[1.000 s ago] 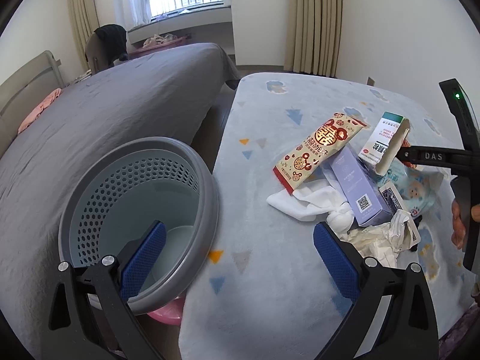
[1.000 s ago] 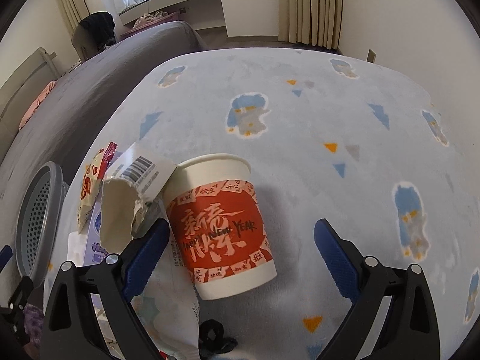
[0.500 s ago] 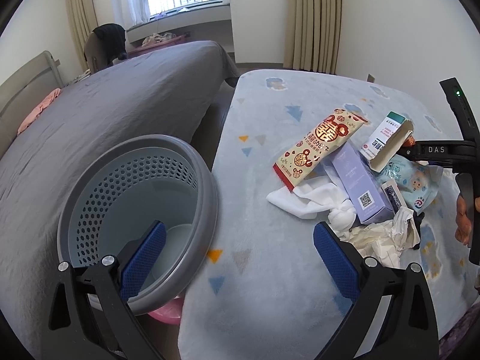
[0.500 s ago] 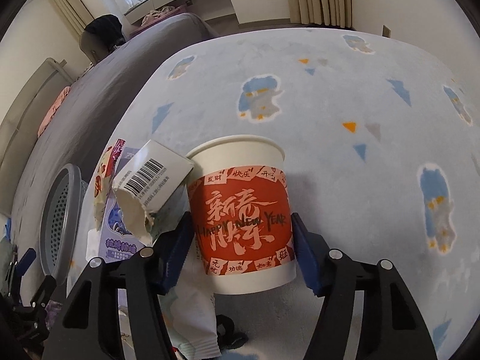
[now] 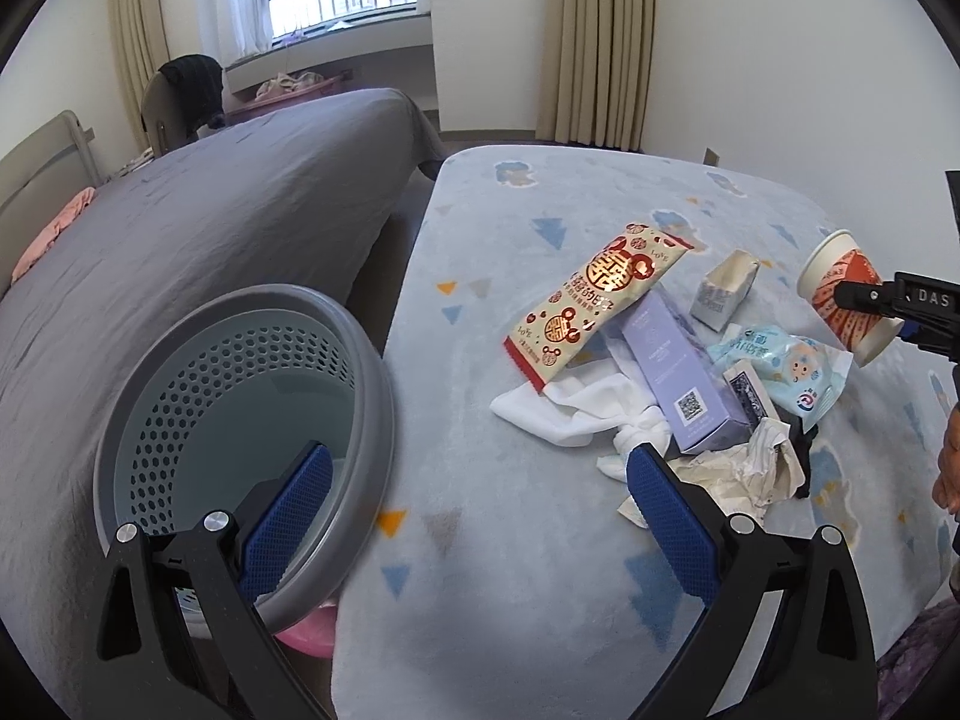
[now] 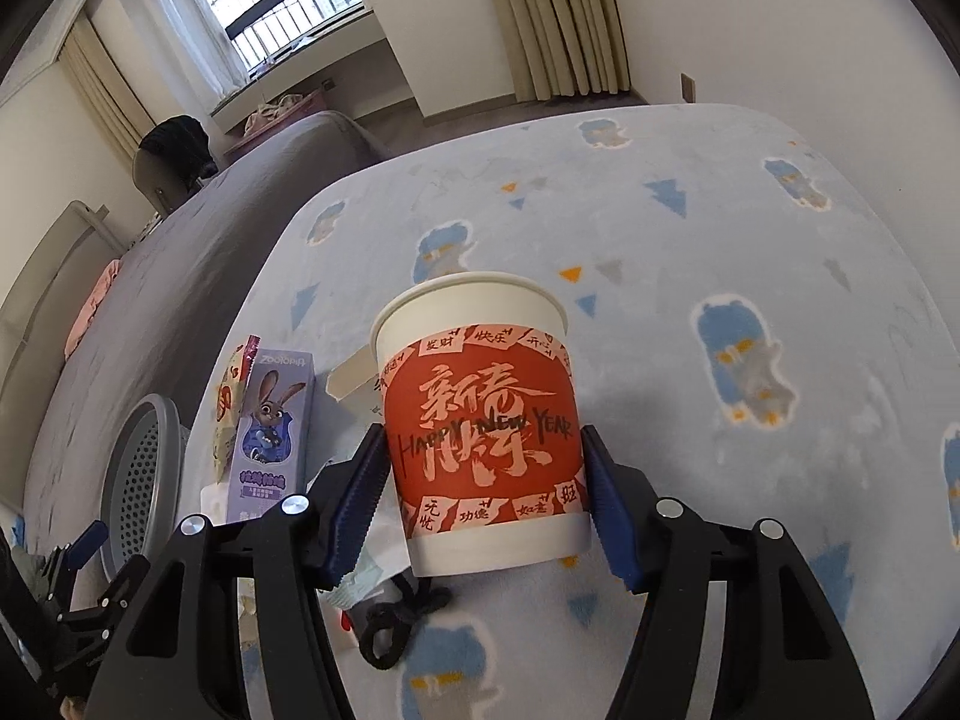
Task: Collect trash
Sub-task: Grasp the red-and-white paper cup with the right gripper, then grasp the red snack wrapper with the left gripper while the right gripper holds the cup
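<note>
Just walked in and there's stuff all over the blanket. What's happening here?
A person is clearing trash with a handheld gripper in each hand. The right gripper is clamped on a red and white paper cup, held above the blue blanket. The left gripper is open and empty, next to the grey basket. A snack wrapper, a purple box, tissues and other litter lie on the blanket.

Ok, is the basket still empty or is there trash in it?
Empty as far as visible: the basket shows only bare floor; the left gripper hides part.
</note>
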`<state>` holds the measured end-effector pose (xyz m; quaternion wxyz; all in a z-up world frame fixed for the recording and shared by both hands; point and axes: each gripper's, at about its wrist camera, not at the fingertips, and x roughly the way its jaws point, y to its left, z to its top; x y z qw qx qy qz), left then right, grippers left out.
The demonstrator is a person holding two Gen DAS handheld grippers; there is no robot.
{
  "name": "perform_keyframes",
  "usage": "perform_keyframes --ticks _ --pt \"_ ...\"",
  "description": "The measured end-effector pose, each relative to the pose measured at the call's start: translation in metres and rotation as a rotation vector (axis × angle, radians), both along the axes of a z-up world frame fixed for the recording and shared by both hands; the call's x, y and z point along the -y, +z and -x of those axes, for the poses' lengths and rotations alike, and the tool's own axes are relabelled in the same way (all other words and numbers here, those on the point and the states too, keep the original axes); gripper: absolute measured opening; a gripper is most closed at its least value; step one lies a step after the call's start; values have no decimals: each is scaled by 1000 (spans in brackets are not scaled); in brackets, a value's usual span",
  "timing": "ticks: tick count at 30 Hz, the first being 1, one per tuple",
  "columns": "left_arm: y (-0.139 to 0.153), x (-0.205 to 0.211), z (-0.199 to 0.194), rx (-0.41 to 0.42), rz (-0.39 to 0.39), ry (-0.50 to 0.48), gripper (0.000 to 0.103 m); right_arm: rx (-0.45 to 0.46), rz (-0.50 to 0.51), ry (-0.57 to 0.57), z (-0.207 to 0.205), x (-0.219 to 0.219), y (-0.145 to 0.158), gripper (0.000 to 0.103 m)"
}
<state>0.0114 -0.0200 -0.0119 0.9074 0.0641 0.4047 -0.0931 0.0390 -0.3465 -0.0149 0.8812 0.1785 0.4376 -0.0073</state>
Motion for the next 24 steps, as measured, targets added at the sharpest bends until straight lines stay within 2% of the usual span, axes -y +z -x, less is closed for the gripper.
perform_keyframes --ticks 6,12,16,24 --pt "8 4 -8 -11 36 -24 97 36 -33 -28 26 9 11 61" --pt "12 16 -33 4 42 -46 97 41 -83 -13 32 7 14 61" --pt "-3 31 -57 -30 -5 -66 97 60 -122 3 30 5 21 61" --pt "-32 46 -91 -83 -34 -75 97 62 -151 34 21 0 24 61"
